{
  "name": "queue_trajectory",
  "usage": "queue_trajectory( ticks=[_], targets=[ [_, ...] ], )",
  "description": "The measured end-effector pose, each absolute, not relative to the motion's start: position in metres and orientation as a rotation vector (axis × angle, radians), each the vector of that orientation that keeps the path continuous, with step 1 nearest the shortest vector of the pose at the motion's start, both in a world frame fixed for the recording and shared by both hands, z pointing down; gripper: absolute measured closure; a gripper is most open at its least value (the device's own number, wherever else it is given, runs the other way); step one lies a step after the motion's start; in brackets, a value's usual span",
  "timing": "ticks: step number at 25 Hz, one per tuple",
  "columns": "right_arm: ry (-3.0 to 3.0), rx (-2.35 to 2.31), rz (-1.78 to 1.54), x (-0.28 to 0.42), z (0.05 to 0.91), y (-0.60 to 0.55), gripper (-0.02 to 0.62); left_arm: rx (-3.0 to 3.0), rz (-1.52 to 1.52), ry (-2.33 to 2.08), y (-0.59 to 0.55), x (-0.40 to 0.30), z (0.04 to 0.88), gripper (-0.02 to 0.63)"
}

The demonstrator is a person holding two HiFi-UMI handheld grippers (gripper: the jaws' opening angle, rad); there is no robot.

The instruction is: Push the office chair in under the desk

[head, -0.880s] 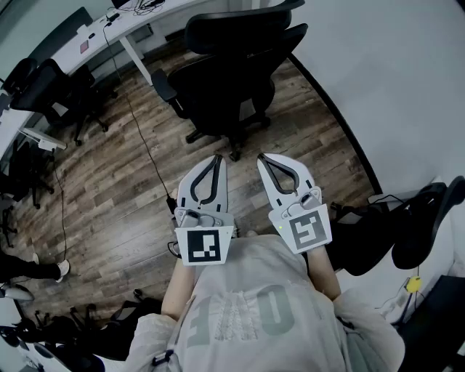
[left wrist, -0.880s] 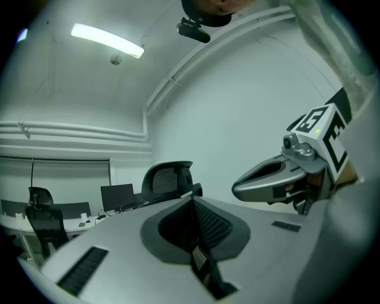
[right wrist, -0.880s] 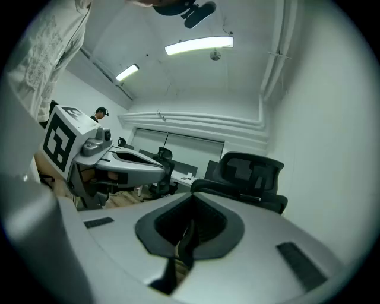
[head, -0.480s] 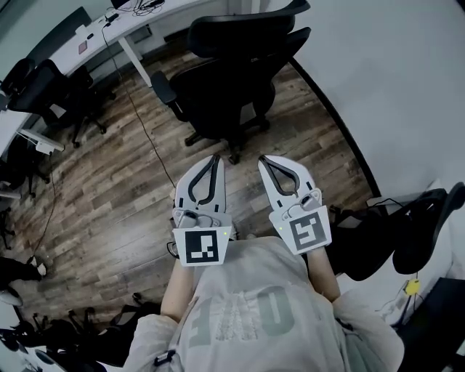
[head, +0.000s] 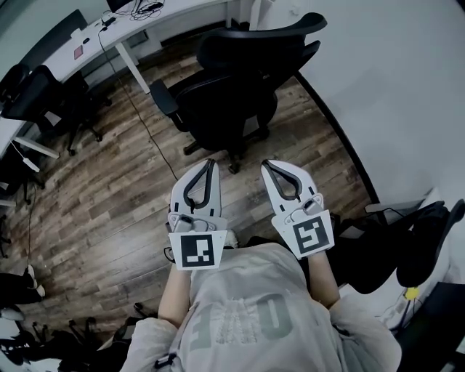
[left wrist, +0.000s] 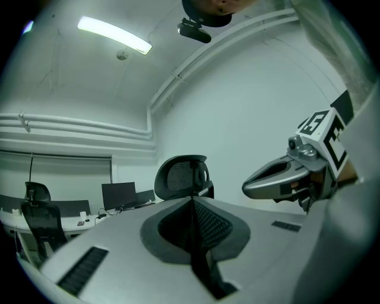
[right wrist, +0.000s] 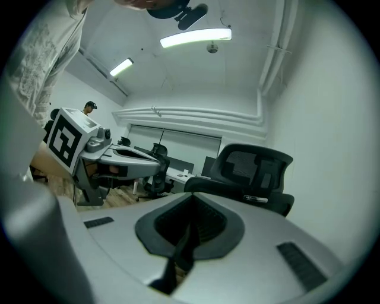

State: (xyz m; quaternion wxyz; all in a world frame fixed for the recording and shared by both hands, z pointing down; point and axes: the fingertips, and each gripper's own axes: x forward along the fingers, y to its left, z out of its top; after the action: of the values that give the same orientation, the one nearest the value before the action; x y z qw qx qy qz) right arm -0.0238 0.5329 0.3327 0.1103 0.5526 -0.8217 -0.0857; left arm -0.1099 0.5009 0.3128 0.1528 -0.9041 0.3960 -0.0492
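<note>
A black office chair [head: 229, 94] with a high back and headrest [head: 263, 42] stands on the wood floor, apart from the white desk [head: 156, 16] at the top of the head view. My left gripper [head: 211, 162] and right gripper [head: 267, 164] are held side by side in front of the person's chest, both shut with nothing between the jaws. Their tips point at the chair's base and stay short of it. The chair's back [left wrist: 181, 177] shows beyond the shut jaws in the left gripper view, and the chair [right wrist: 254, 172] shows again in the right gripper view.
A white wall [head: 396, 87] runs along the right. Other black chairs stand at the left [head: 43, 91] and at the right [head: 429, 232]. A dark cable [head: 145, 142] trails across the floor from the desk. Monitors [left wrist: 117, 196] sit on the desk.
The chair and desk have shifted up and right in the head view. Both grippers sit slightly lower in the frame, still shut and side by side.
</note>
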Motion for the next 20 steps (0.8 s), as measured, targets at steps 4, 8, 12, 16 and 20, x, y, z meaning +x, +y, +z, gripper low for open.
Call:
queue_trajectory(
  ticks=[4,8,12,16,20],
  targets=[
    [-2.359,1.636,-0.241,-0.023,0.34,0.516,0.575,-2.621,-0.156,1.088,0.482,-0.111,0.318,0.586],
    [-2.366,1.689,-0.187,-0.014,0.341,0.501,0.575,-2.638,-0.192,1.063,0.462,-0.101,0.325,0.586],
    [-2.385,1.719,-0.177,0.006,0.344,0.476,0.575,-2.631,-0.236,1.031,0.439,-0.076,0.334,0.586],
    [-2.44,1.704,-0.177,0.026,0.343,0.451,0.575,-2.637,-0.263,1.024,0.421,-0.049,0.337,0.586],
    [-2.504,1.639,-0.18,0.045,0.338,0.427,0.574,-2.632,-0.268,1.034,0.404,-0.017,0.334,0.586]
  ],
)
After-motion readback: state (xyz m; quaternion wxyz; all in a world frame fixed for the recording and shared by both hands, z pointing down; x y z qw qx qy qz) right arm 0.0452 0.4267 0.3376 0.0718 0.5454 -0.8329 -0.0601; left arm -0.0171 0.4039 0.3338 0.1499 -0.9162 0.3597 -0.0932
